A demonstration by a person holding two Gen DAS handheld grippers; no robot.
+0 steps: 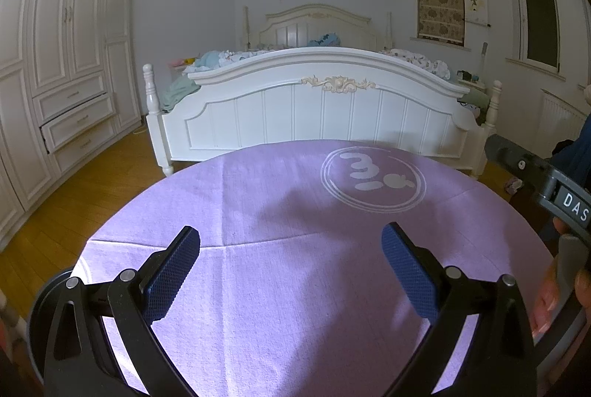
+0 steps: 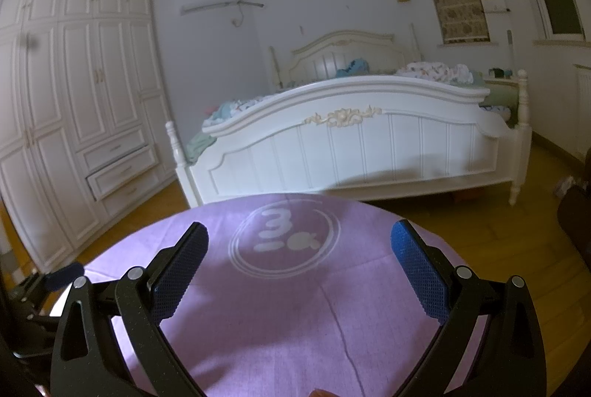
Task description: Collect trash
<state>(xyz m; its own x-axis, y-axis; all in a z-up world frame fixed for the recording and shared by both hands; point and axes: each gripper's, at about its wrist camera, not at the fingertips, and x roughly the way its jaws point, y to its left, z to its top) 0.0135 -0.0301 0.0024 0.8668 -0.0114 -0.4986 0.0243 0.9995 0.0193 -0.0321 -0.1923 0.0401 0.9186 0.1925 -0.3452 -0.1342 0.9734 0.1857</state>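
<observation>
Both the left gripper (image 1: 290,251) and right gripper (image 2: 299,249) hang wide open and empty over the purple cloth (image 1: 280,286), the bed (image 1: 314,109) at twelve o'clock, and with no trash in sight I cannot tell whether collecting has begun or finished.

Desk (image 1: 280,286): purple cloth runs off the bottom edge in both views; its near rim is unseen.
Right gripper body (image 1: 554,197): cut by the left view's right edge, lettering reading only "DAS".
Hand (image 1: 554,297): blurred fingers at the right edge, mostly out of frame.
Left gripper (image 2: 59,277): a blurred blue tip at the right view's left edge.
Bed (image 2: 369,146): mattress hidden behind the footboard; heaped bedding too soft to identify.
Bedside items (image 1: 467,75): too small to tell.
</observation>
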